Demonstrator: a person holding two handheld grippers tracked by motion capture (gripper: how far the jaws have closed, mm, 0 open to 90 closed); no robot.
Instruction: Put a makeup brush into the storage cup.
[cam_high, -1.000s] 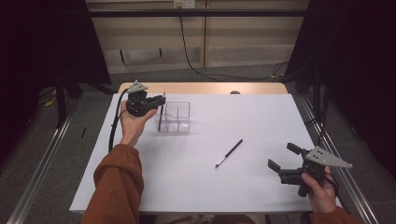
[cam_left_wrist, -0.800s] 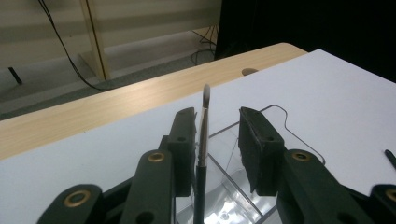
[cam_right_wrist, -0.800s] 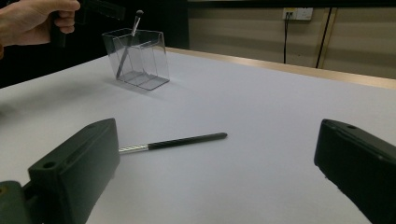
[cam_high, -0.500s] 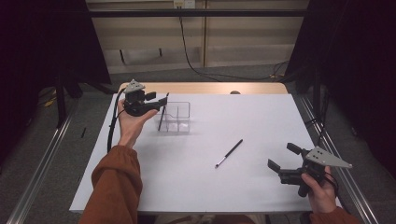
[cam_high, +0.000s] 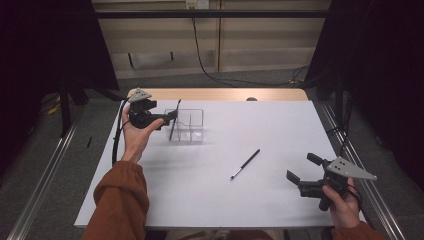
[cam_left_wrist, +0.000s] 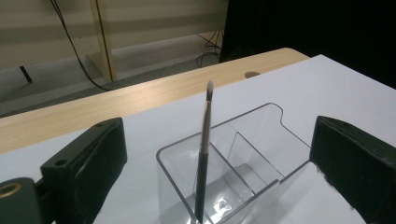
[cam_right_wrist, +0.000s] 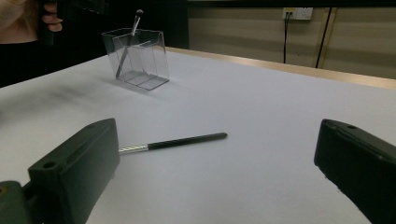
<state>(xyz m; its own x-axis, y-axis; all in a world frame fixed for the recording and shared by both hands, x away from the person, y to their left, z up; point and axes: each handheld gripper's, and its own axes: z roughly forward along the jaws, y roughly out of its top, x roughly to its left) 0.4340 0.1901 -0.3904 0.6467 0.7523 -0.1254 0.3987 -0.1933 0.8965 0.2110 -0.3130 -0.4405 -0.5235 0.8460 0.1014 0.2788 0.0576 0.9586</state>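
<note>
White paper covers the bench (cam_high: 210, 200); one brush (cam_left_wrist: 203, 154) leans inside the clear organizer (cam_high: 187, 126) near the far-left corner, left gripper (cam_high: 169, 116) spread (apparently just released). Right gripper (cam_high: 305, 172) spread, faces the second brush (cam_high: 245, 164) mid-bench, likely next.

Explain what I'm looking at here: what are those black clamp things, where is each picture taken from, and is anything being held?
A person holds a hand-held two-jaw tool in each hand. The high view looks down on the white table; each of the other two views rides on one gripper and looks along its black jaws.

The left gripper is beside the clear plastic divided box, jaws open. One thin black make-up brush stands leaning in the box's nearest compartment, bristles up, and nothing grips it.

The right gripper hangs open near the table's right edge, holding nothing. A second thin black brush with a silver collar lies flat on the table, ahead of that gripper's jaws.
</note>
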